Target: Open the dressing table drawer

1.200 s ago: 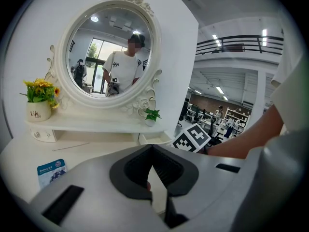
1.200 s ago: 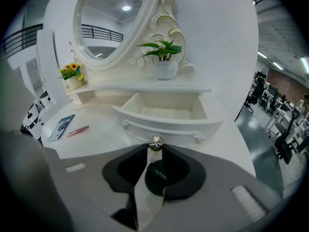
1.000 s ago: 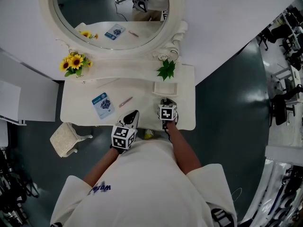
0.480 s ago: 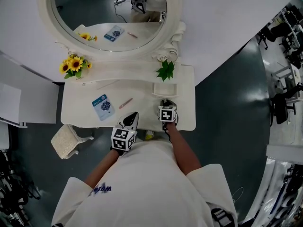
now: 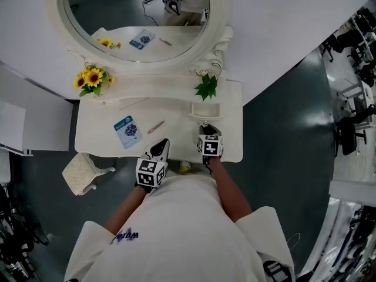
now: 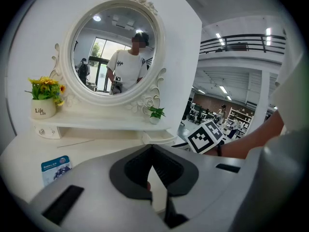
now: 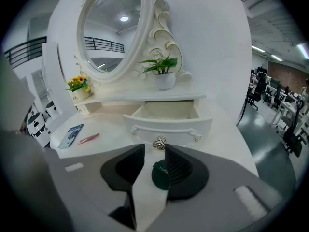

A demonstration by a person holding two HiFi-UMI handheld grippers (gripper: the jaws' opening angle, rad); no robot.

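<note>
Cream-white drawer (image 7: 166,116) stands pulled out from under the raised shelf at the right end of the dressing table (image 5: 176,135). Its metal rose knob (image 7: 159,142) sits at the gap between the tips of my right gripper (image 7: 154,151), whose jaws have just been opening and now stand narrowly apart, pads off the knob. My left gripper (image 6: 151,148) hangs over the table's front edge, jaws closed together on nothing; further out are a green plant (image 5: 206,87) above the drawer, a blue card (image 5: 127,129), a pink pen (image 5: 155,127), sunflowers (image 5: 91,78) and the oval mirror (image 5: 138,16).
</note>
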